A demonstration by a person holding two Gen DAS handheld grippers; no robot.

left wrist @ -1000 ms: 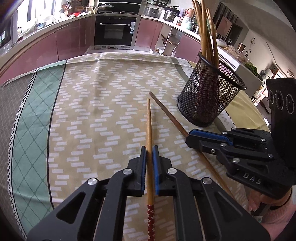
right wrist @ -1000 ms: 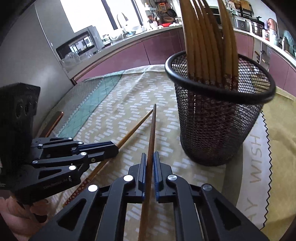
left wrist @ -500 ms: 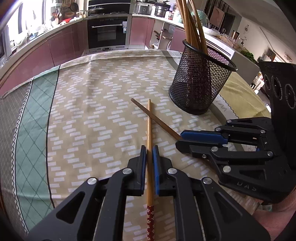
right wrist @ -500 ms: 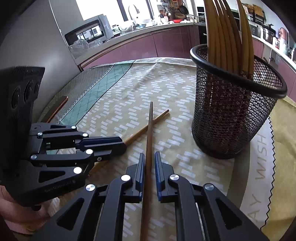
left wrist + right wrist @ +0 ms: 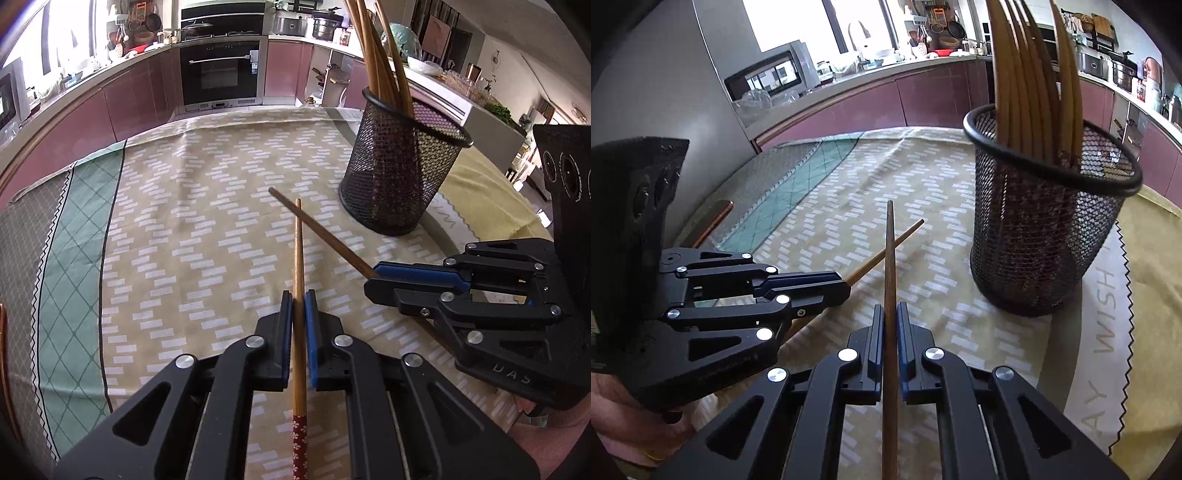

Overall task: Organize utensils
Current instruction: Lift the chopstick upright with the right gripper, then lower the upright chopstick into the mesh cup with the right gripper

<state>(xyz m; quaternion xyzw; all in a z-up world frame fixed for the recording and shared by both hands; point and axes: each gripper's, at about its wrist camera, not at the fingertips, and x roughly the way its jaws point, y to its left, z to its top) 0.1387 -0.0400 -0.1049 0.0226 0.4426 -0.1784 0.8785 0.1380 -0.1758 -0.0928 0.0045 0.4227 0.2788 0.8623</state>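
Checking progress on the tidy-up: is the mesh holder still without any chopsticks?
No, several chopsticks already stand upright in the black mesh holder.

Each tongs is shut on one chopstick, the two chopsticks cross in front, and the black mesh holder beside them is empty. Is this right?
Not quite: the mesh holder is not empty. The right wrist view shows several chopsticks standing in it. The rest holds.

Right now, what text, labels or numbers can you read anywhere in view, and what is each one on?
"AY WISH" on the tablecloth, along its grey band beside the mesh holder; the start is cut off.
"DAS" on the right gripper body, embossed, as it seems to read.
Small print on the left gripper body: too blurred to read.
Oven sticker: too small to read.
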